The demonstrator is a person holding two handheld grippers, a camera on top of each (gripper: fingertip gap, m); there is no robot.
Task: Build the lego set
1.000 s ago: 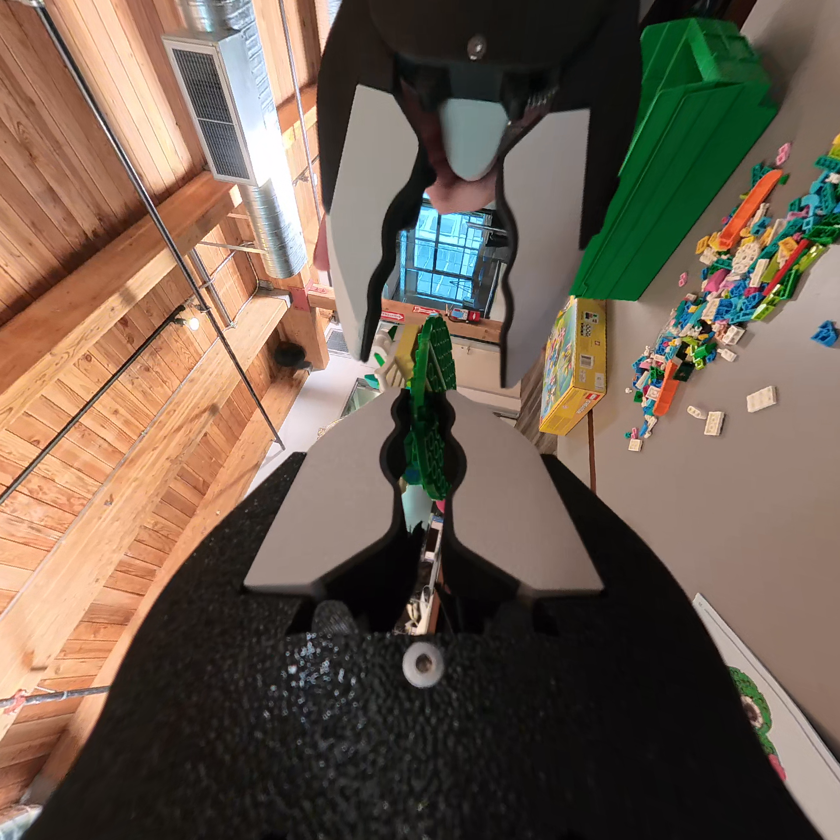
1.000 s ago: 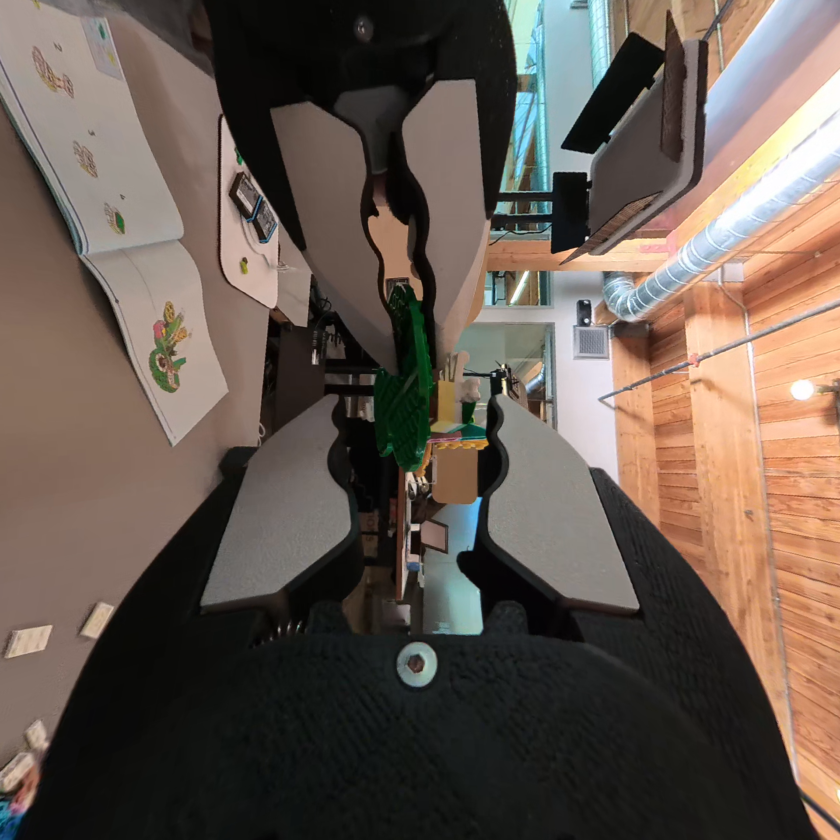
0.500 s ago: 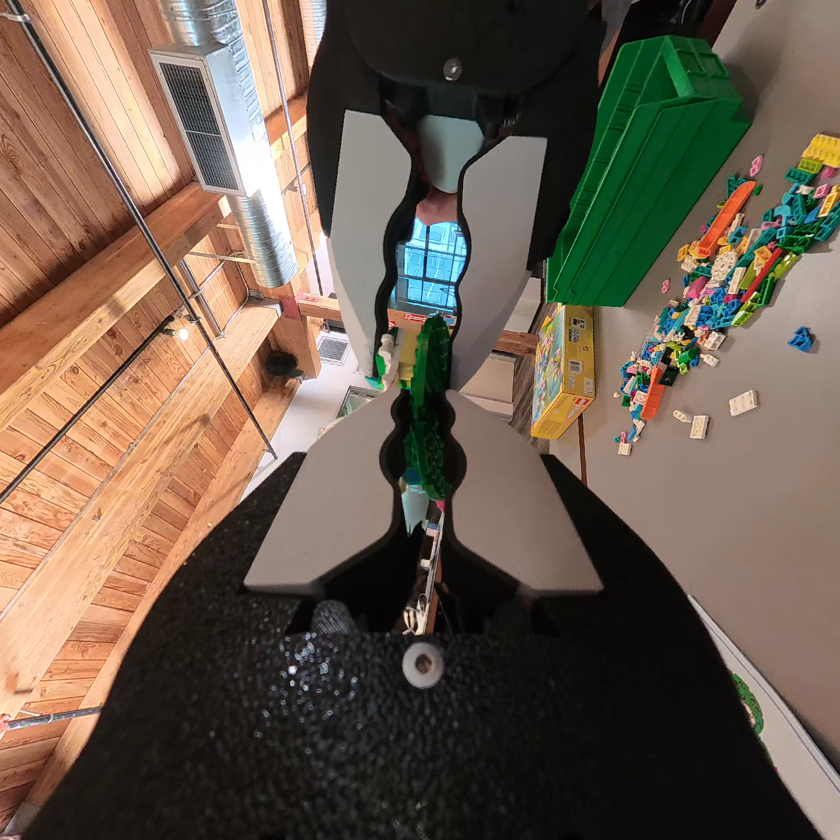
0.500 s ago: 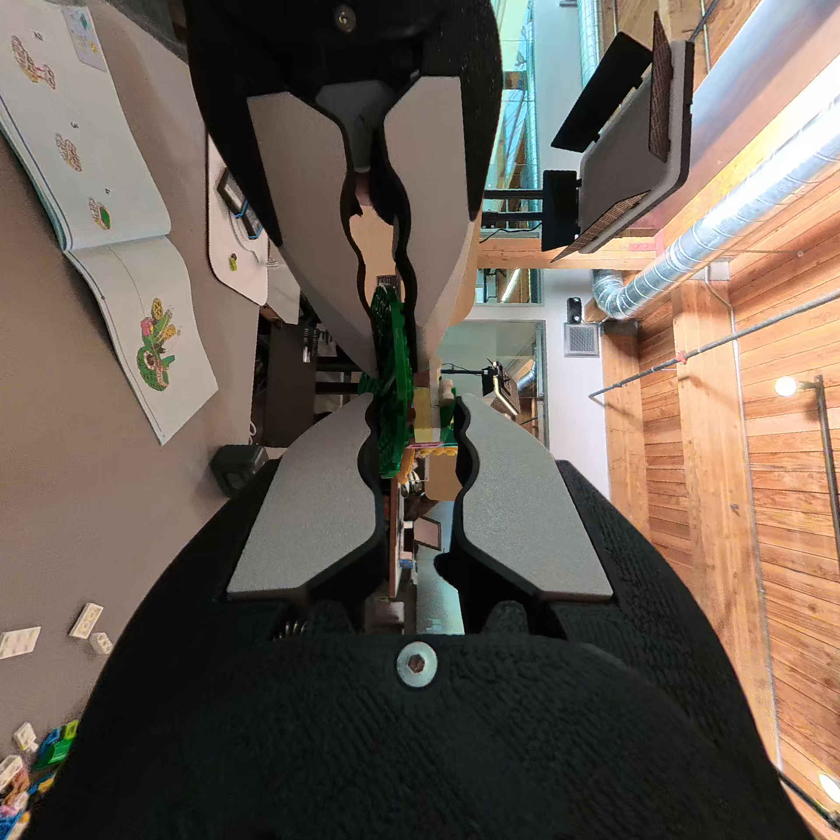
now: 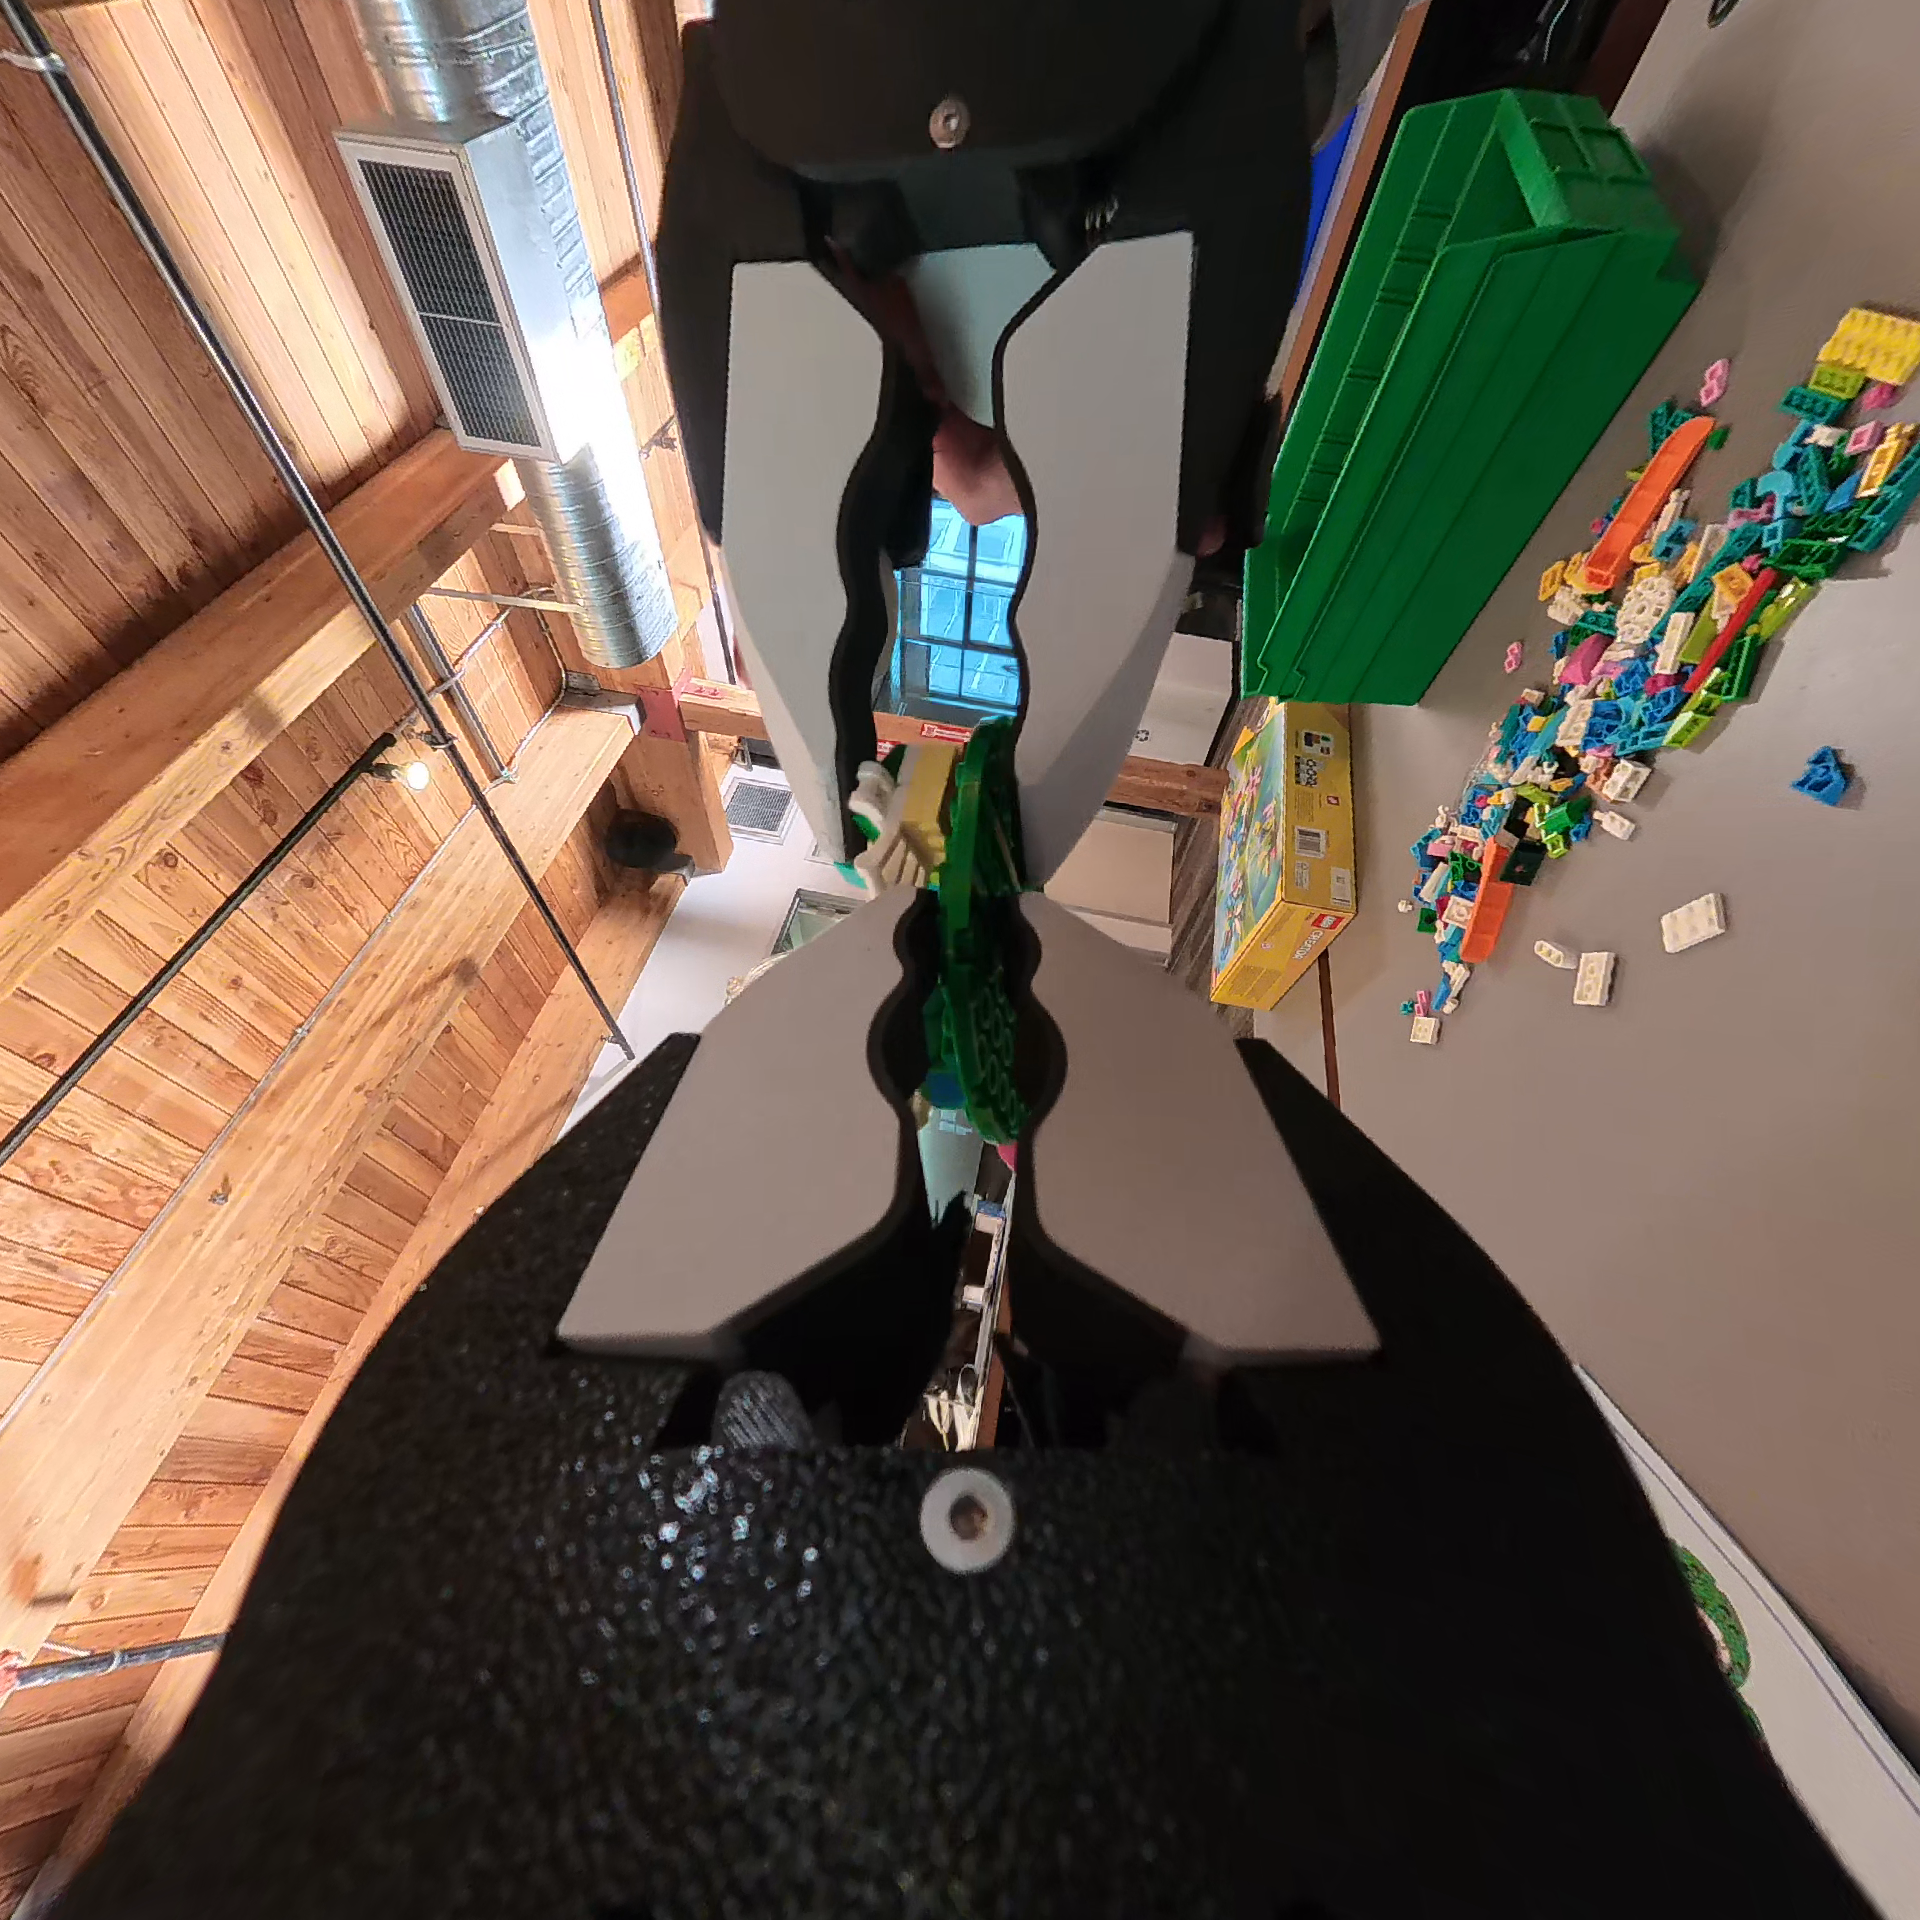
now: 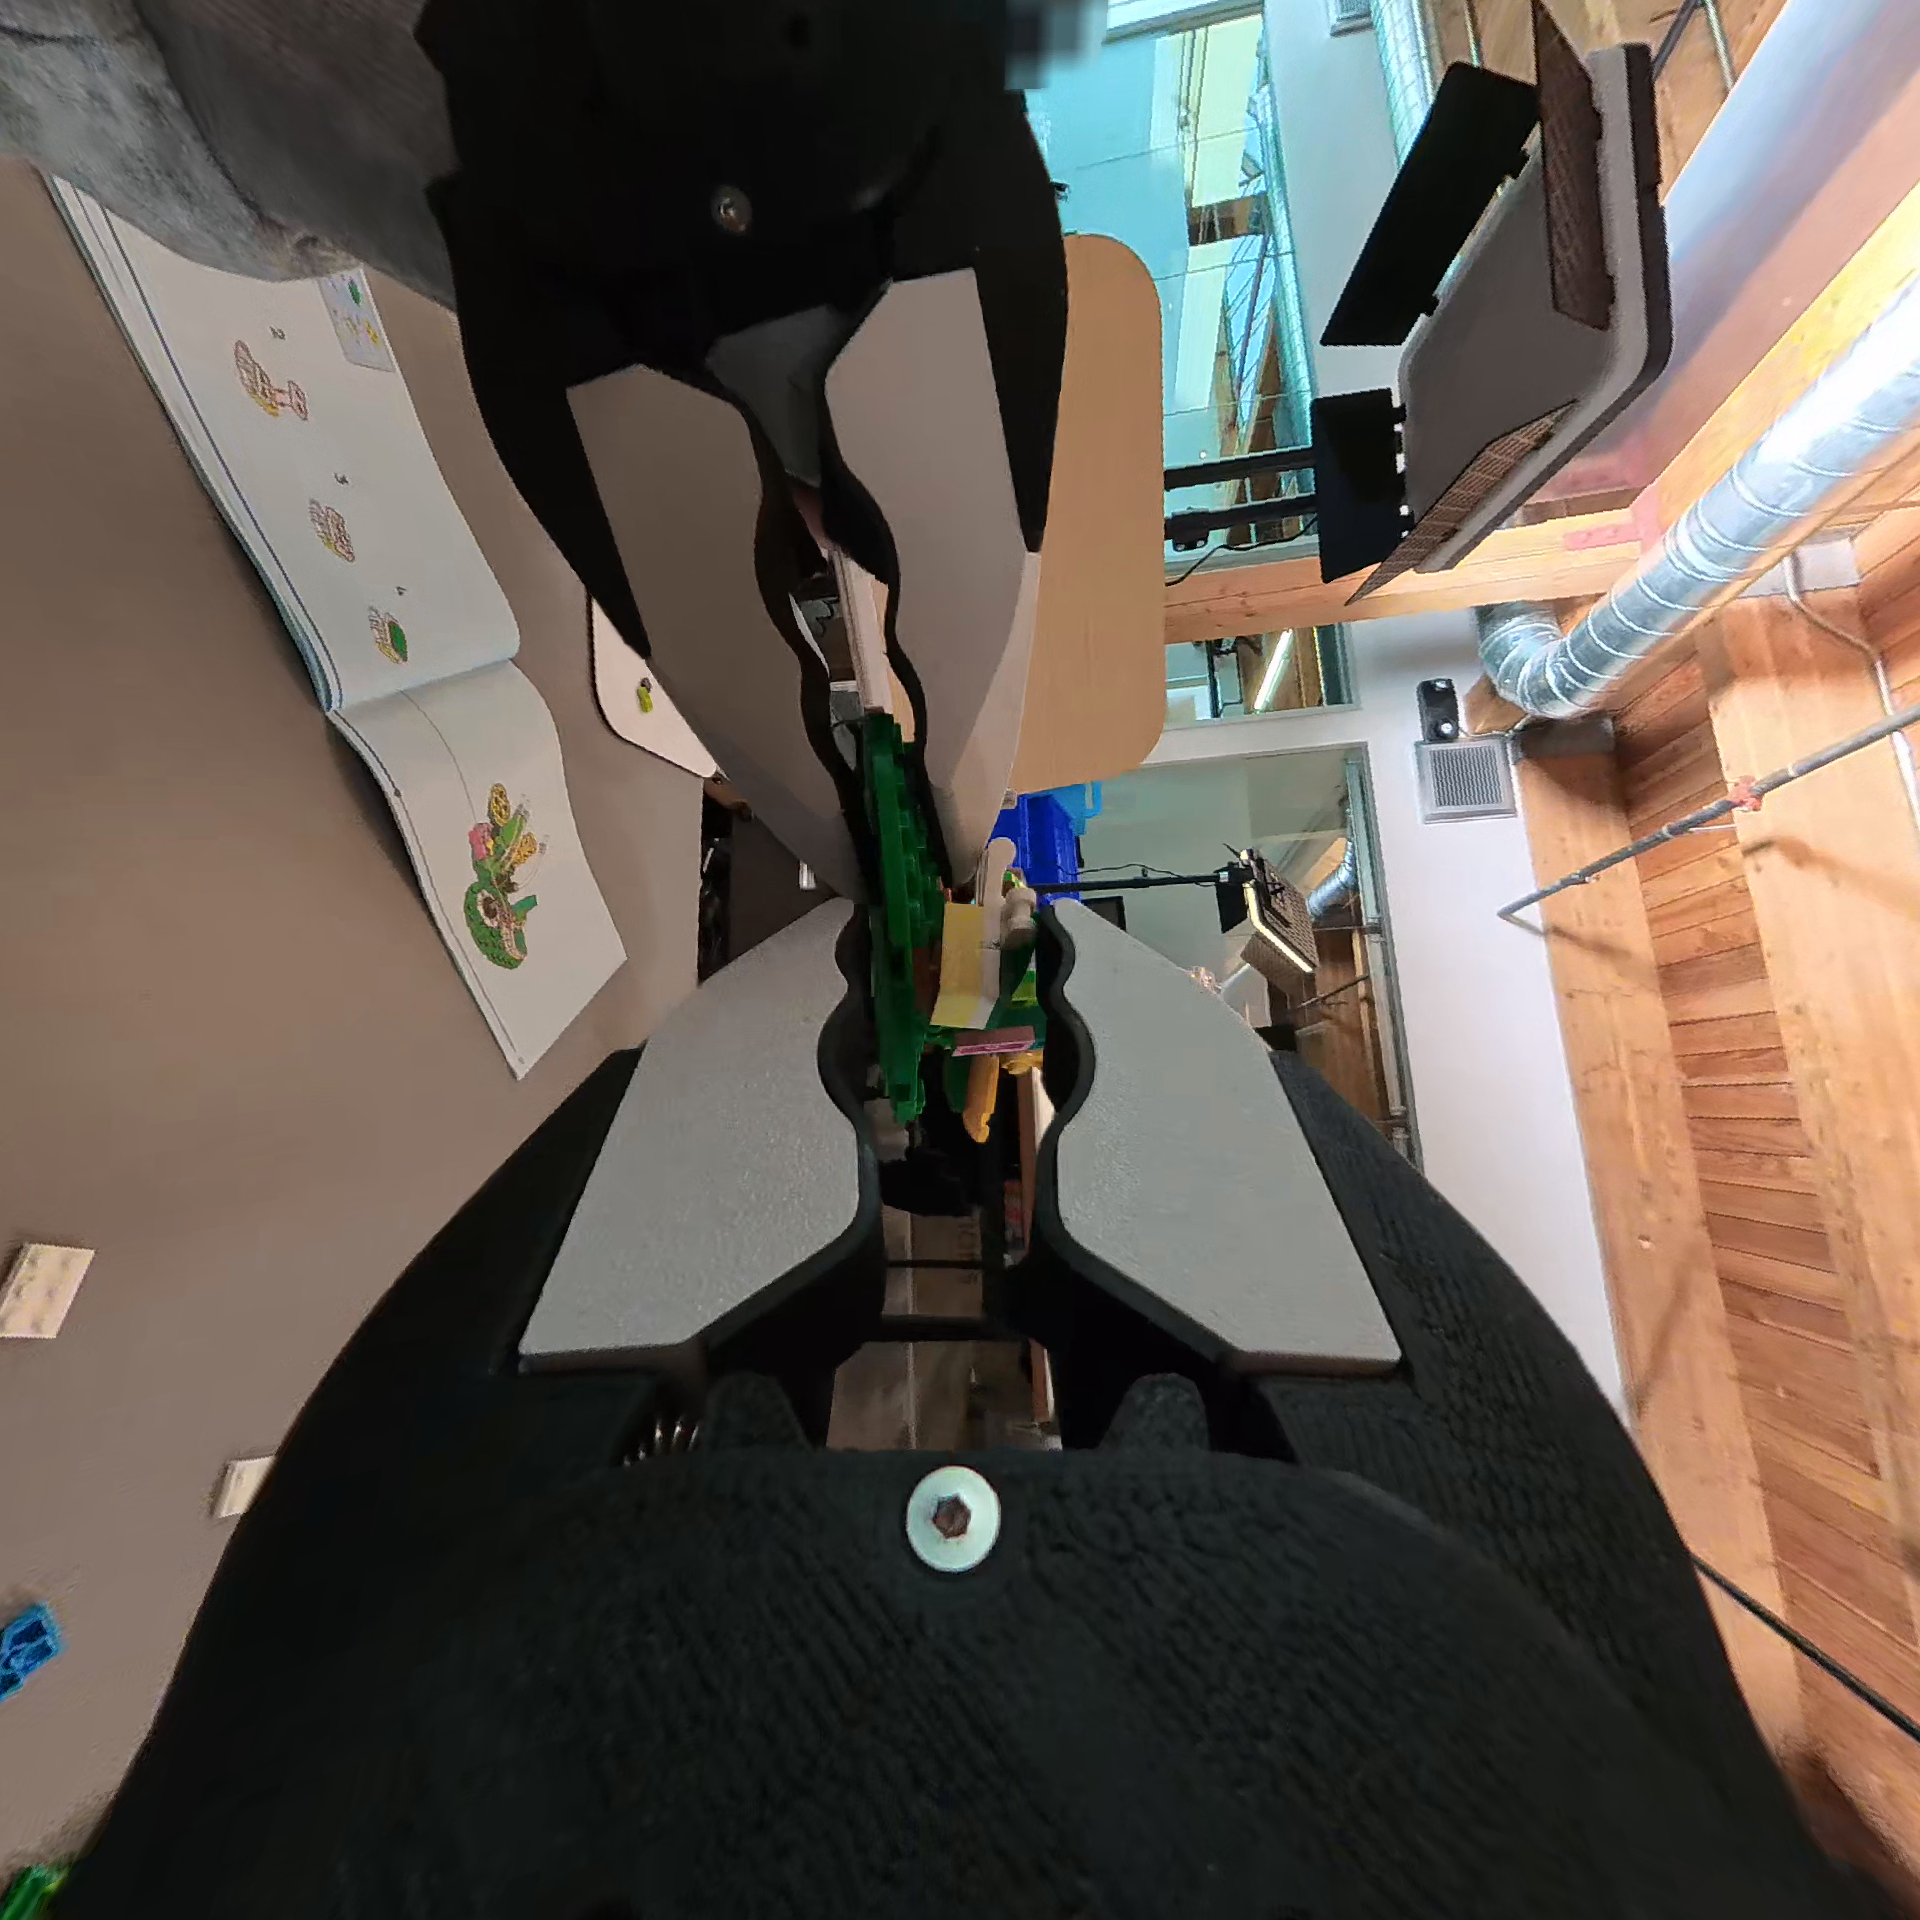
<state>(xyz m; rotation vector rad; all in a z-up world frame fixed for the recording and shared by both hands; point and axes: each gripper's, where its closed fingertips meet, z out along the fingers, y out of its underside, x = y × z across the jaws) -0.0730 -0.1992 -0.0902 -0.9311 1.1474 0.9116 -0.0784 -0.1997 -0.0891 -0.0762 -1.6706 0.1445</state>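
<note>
Two grippers face to face, left gripper (image 5: pixel 964 914) jaws clamped on green lego build (image 5: pixel 982 966), right gripper (image 6: pixel 951 925) jaws closed around its other end.

Opposed close wrist views, shared green plate (image 5: pixel 977 935)

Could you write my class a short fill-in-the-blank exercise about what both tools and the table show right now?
1. The left tool is shut on a round plate coloured ____.
2. The loose bricks lie in a pile beside a long bin coloured ____.
3. On the table in the right wrist view lies an open instruction ____.
4. The box standing by the bricks is mostly ____.

Missing words: green; green; booklet; yellow
</note>
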